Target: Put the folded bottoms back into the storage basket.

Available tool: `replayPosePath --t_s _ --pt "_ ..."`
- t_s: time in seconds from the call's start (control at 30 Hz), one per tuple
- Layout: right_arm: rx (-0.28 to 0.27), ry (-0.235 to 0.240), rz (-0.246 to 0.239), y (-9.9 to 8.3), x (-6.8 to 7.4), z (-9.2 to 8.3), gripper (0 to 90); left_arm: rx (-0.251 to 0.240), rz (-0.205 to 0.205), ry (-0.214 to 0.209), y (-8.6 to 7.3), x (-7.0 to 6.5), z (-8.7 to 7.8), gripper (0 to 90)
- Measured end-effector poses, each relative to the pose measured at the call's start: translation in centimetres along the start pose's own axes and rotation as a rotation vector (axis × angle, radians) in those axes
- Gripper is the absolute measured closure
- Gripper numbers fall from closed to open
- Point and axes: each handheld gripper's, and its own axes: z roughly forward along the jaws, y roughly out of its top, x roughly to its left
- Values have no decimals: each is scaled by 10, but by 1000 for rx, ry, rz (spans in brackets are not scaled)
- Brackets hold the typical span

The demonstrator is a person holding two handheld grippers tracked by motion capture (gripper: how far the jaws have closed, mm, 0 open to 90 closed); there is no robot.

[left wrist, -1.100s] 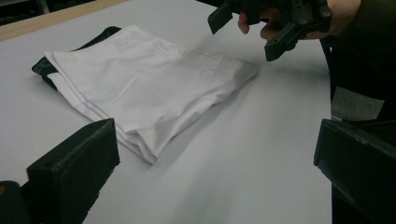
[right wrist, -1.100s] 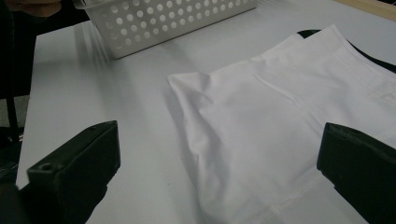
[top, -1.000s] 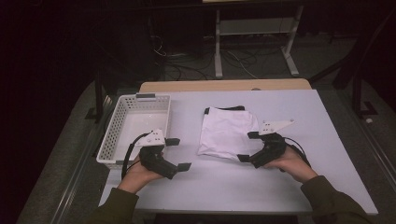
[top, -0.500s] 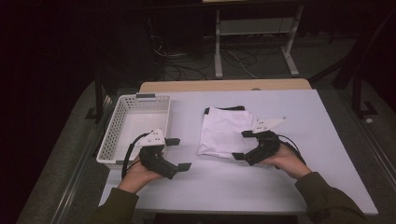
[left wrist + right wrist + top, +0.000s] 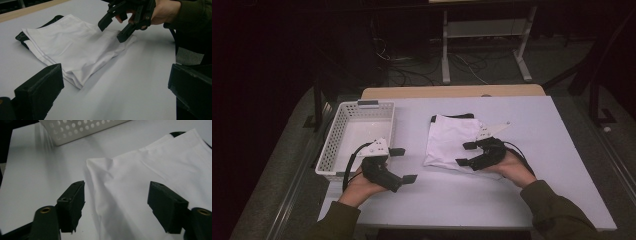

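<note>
High view: folded white cloth (image 5: 451, 142) lies flat on the counter (image 5: 522, 200), middle-right, with a dark layer peeking out at its far edge; its long axis runs away from the person. Right gripper (image 5: 468, 153) sits at the cloth's near right corner, jaws straddling the edge and just been closing, but in the right gripper view the pads stand apart with cloth (image 5: 155, 170) between them, not yet pinched. That hand is clearly the nearer one. Left gripper (image 5: 404, 165) rests well left of the cloth, near the white basket (image 5: 343, 131), jaws wide apart, holding nothing. Next pinch probably needs the right jaws lower onto the corner fold.
</note>
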Motion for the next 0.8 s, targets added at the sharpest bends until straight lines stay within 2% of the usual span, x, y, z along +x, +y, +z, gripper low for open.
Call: replayPosePath --t_s 0.17,0.2,0.37,0.57,0.8 --pt "35 13 -6 -3 -1 3 401 1 1 2 0 0 0 0" --pt "48 19 -9 -4 -2 5 446 1 2 1 0 0 0 0" --pt "83 39 -14 -7 -1 9 509 1 2 1 0 0 0 0" --pt "127 43 -21 -11 1 17 537 0 0 1 0 0 -1 0" --pt "155 40 -31 -14 3 22 525 1 1 1 0 0 -1 0"
